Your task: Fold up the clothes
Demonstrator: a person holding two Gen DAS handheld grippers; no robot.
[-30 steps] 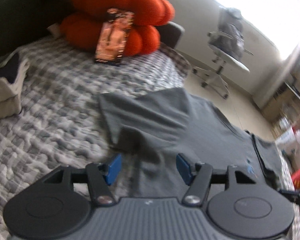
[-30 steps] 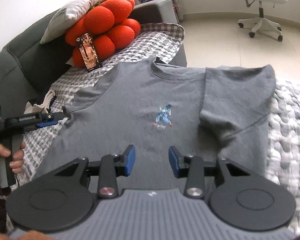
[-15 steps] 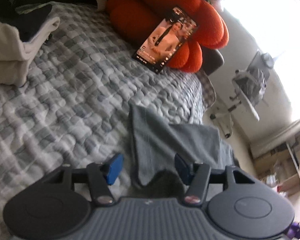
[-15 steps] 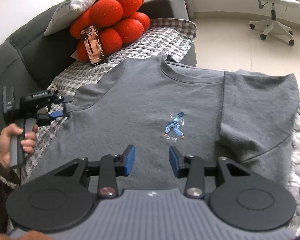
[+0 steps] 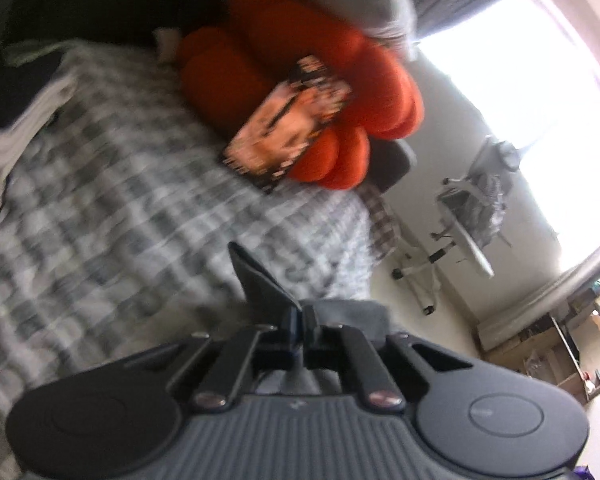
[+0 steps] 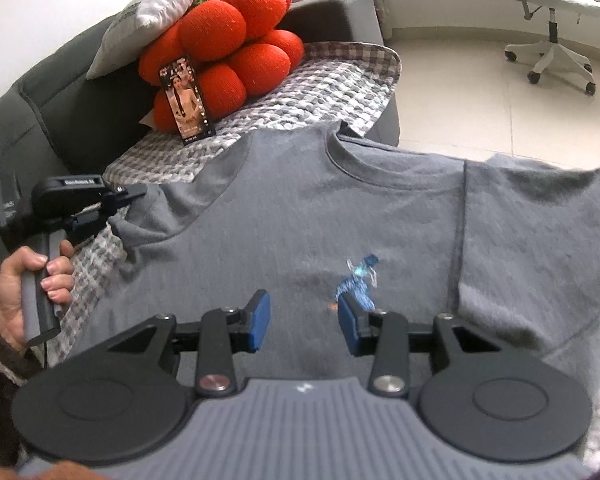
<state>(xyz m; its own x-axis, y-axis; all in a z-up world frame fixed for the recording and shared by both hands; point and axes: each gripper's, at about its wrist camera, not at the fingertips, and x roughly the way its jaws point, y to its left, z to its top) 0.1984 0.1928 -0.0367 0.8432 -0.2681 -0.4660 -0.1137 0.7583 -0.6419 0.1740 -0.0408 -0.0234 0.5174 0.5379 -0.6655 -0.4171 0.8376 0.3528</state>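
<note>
While the grey T-shirt lies face up and spread across the checked blanket on the sofa, we see its collar pointing toward the far end and a small blue figure printed on the chest. Our left gripper has just been closing and now pinches the edge of the shirt's sleeve between its pads, a dark flap of the cloth standing up past the fingertips in the left wrist view (that picture is blurred, so the exact fold of the flap is hard for us to make out). From the right wrist view the same gripper reaches in from the left side, its handle wrapped by a hand. Our right gripper hangs over the lower middle of the shirt with its blue pads apart and nothing between them but open air above the fabric. At the far end of the sofa a phone leans upright against an orange knobbly cushion, with a pale pillow on top. A white office chair stands on the floor beyond.
</note>
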